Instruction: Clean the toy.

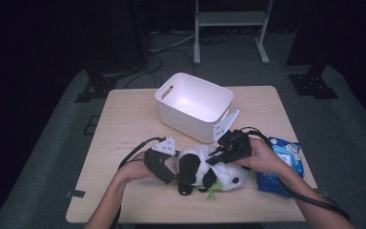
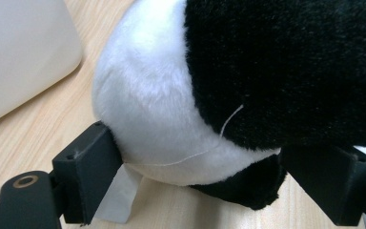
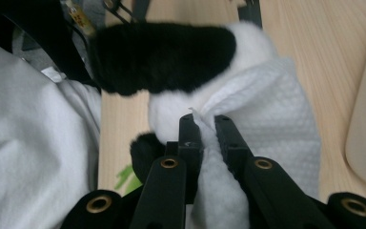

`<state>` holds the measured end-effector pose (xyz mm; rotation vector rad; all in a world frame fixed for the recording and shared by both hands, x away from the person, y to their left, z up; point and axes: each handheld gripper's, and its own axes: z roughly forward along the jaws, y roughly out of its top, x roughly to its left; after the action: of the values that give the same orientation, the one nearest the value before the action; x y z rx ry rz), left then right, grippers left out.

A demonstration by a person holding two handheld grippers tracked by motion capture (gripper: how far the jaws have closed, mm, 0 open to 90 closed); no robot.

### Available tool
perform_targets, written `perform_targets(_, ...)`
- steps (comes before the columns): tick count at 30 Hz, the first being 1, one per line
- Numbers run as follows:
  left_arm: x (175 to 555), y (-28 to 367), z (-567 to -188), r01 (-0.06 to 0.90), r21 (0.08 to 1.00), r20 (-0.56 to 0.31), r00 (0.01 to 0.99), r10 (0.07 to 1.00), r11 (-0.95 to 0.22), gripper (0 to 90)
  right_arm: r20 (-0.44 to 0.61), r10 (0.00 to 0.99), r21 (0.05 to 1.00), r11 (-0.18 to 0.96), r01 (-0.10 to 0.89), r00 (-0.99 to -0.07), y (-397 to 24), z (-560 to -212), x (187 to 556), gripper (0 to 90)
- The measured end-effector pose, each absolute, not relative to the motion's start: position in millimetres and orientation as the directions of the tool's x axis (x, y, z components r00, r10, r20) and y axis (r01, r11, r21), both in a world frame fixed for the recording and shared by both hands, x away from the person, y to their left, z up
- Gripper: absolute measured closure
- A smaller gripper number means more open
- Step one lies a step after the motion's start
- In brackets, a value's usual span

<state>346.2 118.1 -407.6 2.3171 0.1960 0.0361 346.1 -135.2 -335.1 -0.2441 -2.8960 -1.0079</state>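
So nearest the person, the plush panda (image 1: 205,171) is lying on its side on the wooden counter (image 1: 124,119), close to the front edge, and both tools are working on it at once.

The left hand-held gripper (image 1: 164,164) sits at the panda's rump end. In the left gripper view its jaws stand wide, one on each side of the white rear and the black leg (image 2: 248,186). The pads look like they're right up against the fur, but I can't tell if they're actually squeezing. My guess is it's there to steady the toy so it doesn't slide around. There's a white fabric tag (image 2: 116,195) poking out under the body; no writing on it that I can make out.

The right hand-held gripper (image 1: 221,155) comes in from above with its jaws pinched narrow on a white textured cloth or wipe (image 3: 267,124), which is draped over the panda's white belly. Looks like a wiping-down job to me: one tool braces, the other rubs.

Just right of the panda, half under the right forearm, there's a blue packet (image 1: 286,164), probably the wipes pack. It has some print on it, too small to read.

Farther back sits a white plastic bin (image 1: 193,105) with cut-out handles, nothing visible inside, maybe where the toy goes afterwards. No brands legible anywhere.
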Motion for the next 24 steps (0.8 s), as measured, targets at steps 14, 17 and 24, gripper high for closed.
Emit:
perform_targets(14,346,118,-407,0.128,0.725,-0.031,0.988,0.153,-0.677,14.3,0.089,0.034,0.620,0.781,0.082,-0.995,-91,-323,342,82.1)
perform_targets(17,347,118,-407,0.133,0.729,-0.037,0.987,0.155,-0.672,14.4,0.098,0.038,0.620,0.779,0.091,-0.994,-91,-324,344,82.2)
perform_targets(24,348,116,-407,0.137,0.730,-0.042,0.987,0.156,-0.669,14.3,0.102,0.057,0.616,0.780,0.108,-0.993,-102,-327,346,82.2)
